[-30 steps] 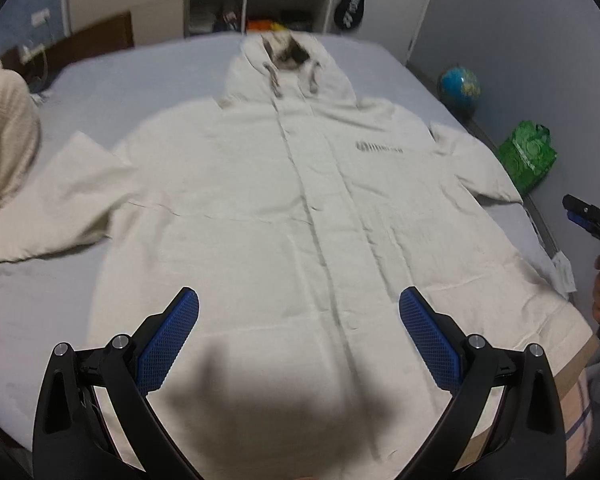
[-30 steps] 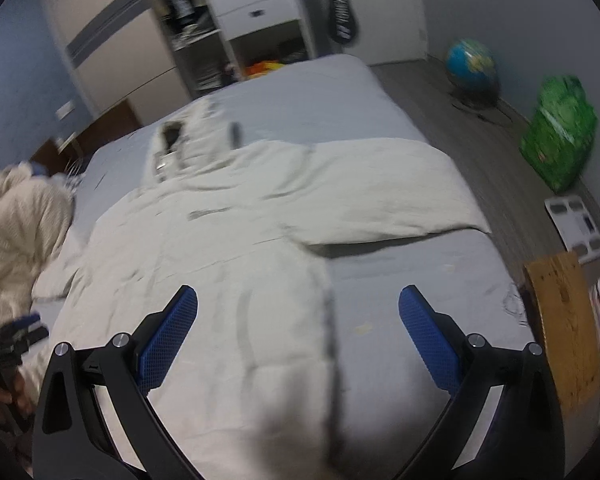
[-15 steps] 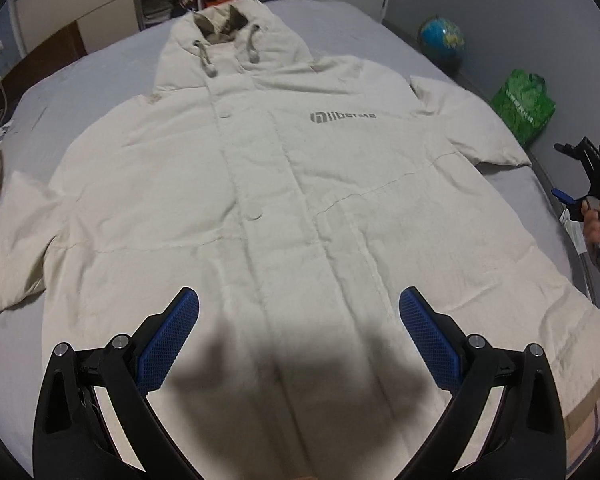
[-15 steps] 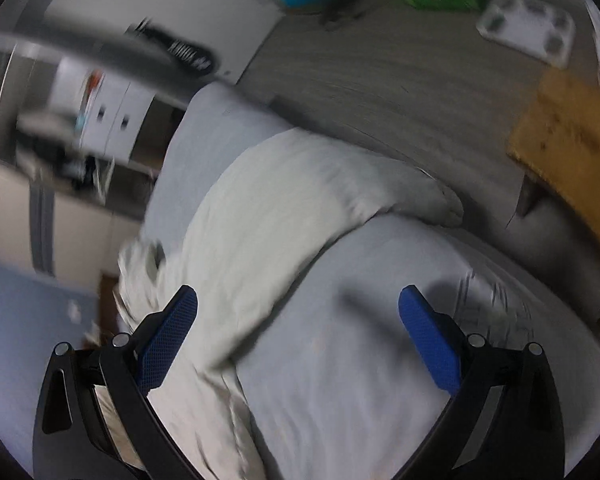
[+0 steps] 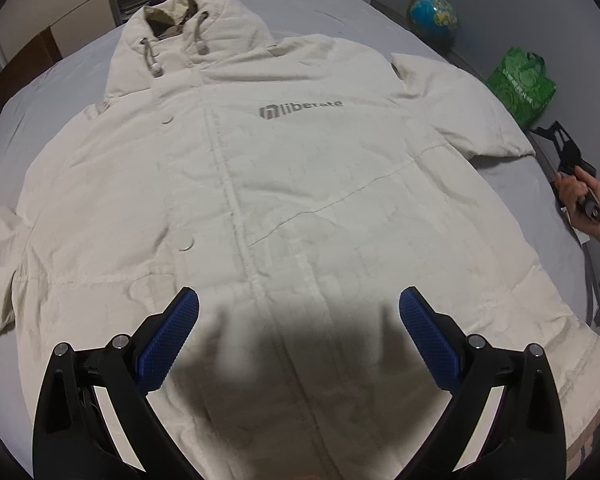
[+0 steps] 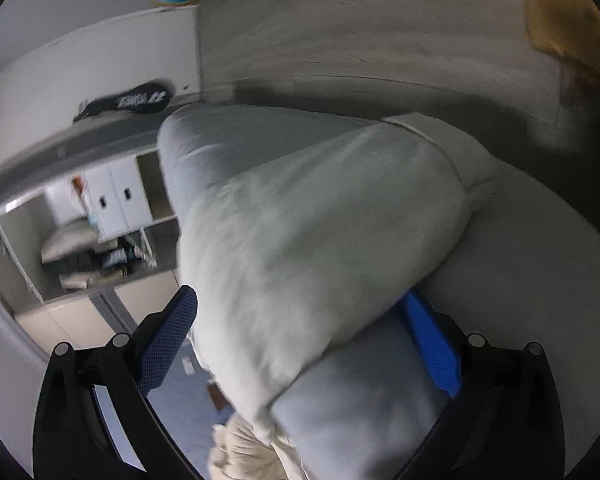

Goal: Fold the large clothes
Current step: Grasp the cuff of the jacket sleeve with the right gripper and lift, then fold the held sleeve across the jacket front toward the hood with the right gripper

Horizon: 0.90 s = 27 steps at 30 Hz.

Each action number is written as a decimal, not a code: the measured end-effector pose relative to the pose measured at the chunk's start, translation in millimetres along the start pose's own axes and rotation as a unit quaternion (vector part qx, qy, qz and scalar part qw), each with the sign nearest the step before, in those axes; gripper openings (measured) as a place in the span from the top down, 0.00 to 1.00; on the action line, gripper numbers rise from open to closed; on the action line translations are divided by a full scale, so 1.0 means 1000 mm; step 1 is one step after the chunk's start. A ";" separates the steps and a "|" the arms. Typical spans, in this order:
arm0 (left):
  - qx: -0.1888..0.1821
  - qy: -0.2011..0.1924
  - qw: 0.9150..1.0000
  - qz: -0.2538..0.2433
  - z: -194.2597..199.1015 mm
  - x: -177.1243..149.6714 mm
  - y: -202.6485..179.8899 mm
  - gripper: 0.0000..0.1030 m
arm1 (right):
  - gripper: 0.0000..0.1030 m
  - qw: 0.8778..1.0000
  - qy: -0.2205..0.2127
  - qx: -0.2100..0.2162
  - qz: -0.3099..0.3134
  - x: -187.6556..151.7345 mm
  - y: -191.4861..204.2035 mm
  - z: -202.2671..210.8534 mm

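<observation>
A large cream hooded coat (image 5: 268,184) lies flat, front up, on a grey bed (image 5: 320,4), hood at the far end. My left gripper (image 5: 299,340) is open above the coat's lower front, holding nothing. My right gripper (image 6: 298,344) is open and rolled sideways at the bed's right edge, with the coat's right sleeve (image 6: 320,232) lying between its fingers; it also shows in the left wrist view (image 5: 568,156), held by a hand beside the sleeve (image 5: 460,108).
A globe (image 5: 432,20) and a green bag (image 5: 524,84) stand on the floor right of the bed. Shelves and white drawers (image 6: 112,204) stand beyond the bed's head. A wooden board (image 6: 568,20) lies on the floor.
My left gripper moved forward and lower over the coat. My right gripper rolled sideways and came down to the right sleeve, which now lies between its open fingers.
</observation>
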State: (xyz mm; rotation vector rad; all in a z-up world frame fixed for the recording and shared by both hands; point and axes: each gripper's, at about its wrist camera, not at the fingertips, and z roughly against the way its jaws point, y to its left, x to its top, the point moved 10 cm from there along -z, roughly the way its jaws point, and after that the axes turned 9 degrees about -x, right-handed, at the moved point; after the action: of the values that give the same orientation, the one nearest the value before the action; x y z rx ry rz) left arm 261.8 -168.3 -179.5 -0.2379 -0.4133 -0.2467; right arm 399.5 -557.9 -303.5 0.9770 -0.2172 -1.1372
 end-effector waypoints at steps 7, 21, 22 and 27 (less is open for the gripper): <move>0.010 -0.003 1.000 -0.013 0.000 0.008 -0.016 0.06 | 0.36 0.995 -0.054 0.017 -0.084 0.031 -0.027 -0.007; 0.031 -0.029 0.999 -0.029 0.010 0.011 -0.011 0.06 | 0.90 0.976 -0.200 0.072 0.049 0.018 0.052 0.083; 0.032 -0.029 0.999 -0.026 0.011 0.010 -0.006 0.06 | 0.91 0.973 -0.205 0.079 0.068 0.010 0.069 0.091; 0.052 -0.046 0.998 -0.003 0.029 0.003 0.033 0.06 | 0.93 0.960 -0.208 0.090 0.166 -0.038 0.145 0.109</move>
State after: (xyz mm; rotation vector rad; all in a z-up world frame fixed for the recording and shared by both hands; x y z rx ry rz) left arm 263.3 -130.2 -158.1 -0.1471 -0.5167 -0.2199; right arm 413.0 -574.3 -119.7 0.8096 -0.8076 -1.0117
